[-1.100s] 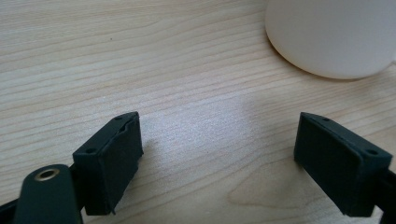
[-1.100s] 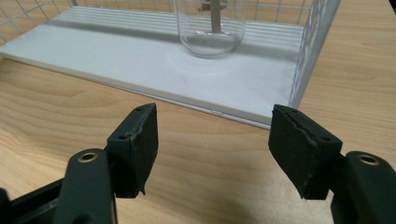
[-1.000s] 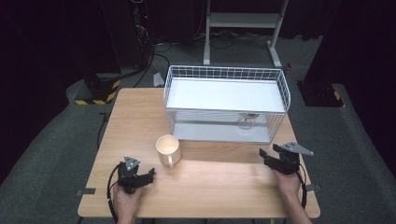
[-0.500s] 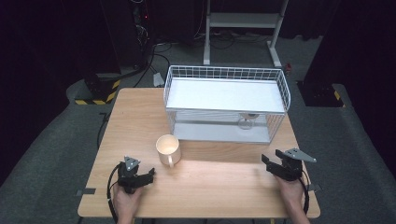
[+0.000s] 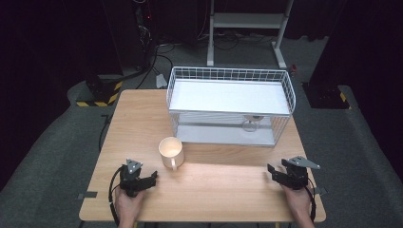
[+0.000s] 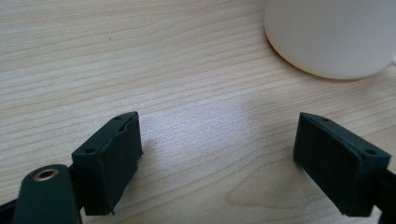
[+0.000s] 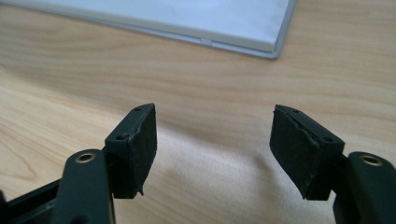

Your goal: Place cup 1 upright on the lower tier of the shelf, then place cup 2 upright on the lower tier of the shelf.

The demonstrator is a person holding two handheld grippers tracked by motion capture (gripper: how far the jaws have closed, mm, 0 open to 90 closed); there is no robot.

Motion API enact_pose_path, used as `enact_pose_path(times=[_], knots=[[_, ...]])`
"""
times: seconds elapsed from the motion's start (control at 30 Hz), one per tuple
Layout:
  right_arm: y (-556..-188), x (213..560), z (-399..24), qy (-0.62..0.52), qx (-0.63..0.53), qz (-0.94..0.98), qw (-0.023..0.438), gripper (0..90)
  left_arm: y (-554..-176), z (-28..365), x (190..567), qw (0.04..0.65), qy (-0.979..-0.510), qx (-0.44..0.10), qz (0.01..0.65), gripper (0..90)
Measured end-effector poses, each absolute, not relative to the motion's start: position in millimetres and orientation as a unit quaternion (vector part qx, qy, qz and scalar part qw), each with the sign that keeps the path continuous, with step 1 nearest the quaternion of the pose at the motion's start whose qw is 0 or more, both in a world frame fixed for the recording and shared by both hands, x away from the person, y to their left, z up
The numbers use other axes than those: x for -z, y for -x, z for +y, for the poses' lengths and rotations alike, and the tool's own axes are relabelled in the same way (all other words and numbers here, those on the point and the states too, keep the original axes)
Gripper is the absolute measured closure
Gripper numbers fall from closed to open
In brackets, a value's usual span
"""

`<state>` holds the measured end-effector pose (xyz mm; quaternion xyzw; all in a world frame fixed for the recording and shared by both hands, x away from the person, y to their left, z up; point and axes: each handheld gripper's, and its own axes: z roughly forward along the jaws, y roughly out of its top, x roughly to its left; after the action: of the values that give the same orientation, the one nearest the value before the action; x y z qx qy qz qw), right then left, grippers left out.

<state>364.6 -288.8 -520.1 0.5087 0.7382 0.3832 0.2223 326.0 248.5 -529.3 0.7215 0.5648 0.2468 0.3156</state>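
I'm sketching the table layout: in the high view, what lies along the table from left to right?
left gripper → mug → wire rack → right gripper

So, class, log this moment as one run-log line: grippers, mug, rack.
left gripper: open, empty, near mug | right gripper: open, empty | mug: upright on table | wire rack: behind mug

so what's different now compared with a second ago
The right gripper has slid a little toward the person's edge of the table, jaws open with nothing between them. The left gripper stayed put, open and empty, beside the mug. The mug and the wire rack have not moved.
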Motion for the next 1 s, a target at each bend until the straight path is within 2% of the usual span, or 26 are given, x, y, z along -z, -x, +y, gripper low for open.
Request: enact_pose_path(times=[0.37,0.5,0.7,1.0], knots=[[-370,523,-278,-0.499,-0.327,0.772,0.220,28.6,-326,248,529,0.311,-0.719,-0.247,0.570,14.7],[-370,523,-278,-0.504,-0.325,0.769,0.221,27.8,-329,248,530,0.301,-0.718,-0.242,0.579,1.3],[-371,523,-278,-0.503,-0.325,0.769,0.222,27.5,-328,248,528,0.319,-0.721,-0.219,0.574,1.6],[-371,523,-278,-0.504,-0.324,0.769,0.222,27.5,-324,236,525,0.341,-0.729,-0.216,0.553,3.2]])
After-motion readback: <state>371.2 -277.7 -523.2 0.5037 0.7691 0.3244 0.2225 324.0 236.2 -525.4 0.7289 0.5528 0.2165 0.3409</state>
